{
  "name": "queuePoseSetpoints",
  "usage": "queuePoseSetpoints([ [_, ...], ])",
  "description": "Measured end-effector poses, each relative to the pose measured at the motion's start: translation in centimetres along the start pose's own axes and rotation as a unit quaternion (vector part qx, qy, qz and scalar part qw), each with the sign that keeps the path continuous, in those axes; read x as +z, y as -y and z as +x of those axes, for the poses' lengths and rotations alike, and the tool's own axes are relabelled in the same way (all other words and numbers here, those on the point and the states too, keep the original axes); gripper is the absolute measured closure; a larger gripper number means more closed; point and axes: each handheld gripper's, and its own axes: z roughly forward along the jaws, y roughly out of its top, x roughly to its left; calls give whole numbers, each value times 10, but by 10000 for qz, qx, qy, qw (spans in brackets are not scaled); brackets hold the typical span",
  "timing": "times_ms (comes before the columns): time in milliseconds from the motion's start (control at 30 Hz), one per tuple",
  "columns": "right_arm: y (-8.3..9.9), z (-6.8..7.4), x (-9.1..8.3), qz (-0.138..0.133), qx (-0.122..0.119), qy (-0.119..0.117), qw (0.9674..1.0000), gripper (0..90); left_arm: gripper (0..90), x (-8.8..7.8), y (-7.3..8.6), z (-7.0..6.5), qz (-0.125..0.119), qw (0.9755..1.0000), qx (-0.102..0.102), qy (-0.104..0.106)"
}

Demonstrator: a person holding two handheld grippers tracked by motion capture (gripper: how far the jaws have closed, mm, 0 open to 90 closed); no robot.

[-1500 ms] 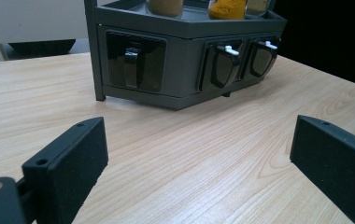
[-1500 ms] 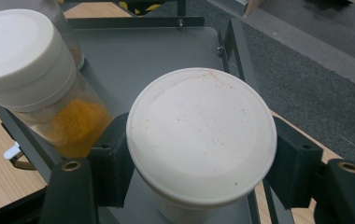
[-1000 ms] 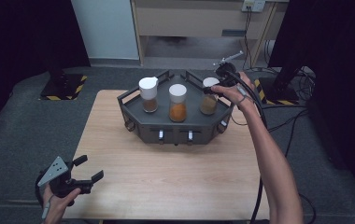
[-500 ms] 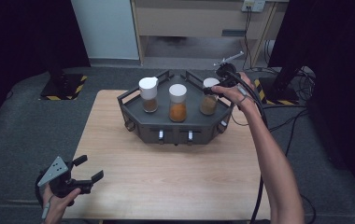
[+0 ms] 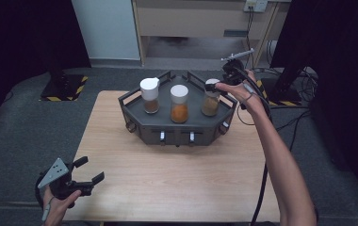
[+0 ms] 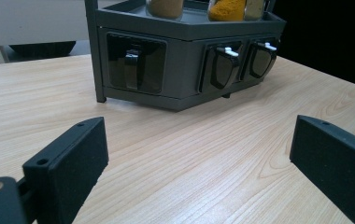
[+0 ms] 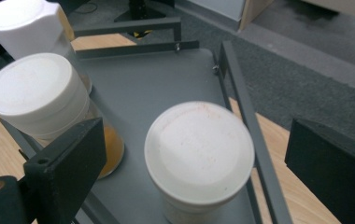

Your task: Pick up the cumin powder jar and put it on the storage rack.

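A dark grey rack [image 5: 177,136] stands on the wooden table [image 5: 177,179] and carries three spice jars with white lids. My right gripper [image 5: 213,86] hovers over the right jar [image 5: 209,104]. Its jaws have just been opening and now stand wide on either side of that jar's lid [image 7: 199,149] without touching it. In the right gripper view my right gripper [image 7: 194,163] looks down on this lid, with the middle jar [image 7: 31,93] and the left jar [image 7: 21,23] beyond. My left gripper [image 5: 90,169] rests open near the table's front left corner, nothing between its jaws.
The rack's front wall [image 6: 180,88] has several small drawers with white-tipped handles, facing my left gripper [image 6: 199,158]. A raised rail [image 7: 241,93] runs around the rack's tray. Grey carpet surrounds the table, and cables lie at the far right [image 5: 304,84].
The right gripper's jaws have spread apart from the right jar's lid. Both hands have stayed where they were.
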Motion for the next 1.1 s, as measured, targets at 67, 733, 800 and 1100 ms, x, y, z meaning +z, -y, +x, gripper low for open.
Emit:
queuePoseSetpoints([
  [67,0,0,-6,-65,37,10,10000,47,31,0,0,0,-4,10000,10,1],
  [733,13,16,-77,-727,-310,-30,9969,46,31,0,0,-1,5,10000,27,11],
  [800,16,18,-84,-785,-356,-45,9963,46,31,0,0,-2,6,10000,26,7],
  [1100,46,27,-114,-1231,-574,-191,9905,44,31,0,-1,-2,5,10000,39,19],
])
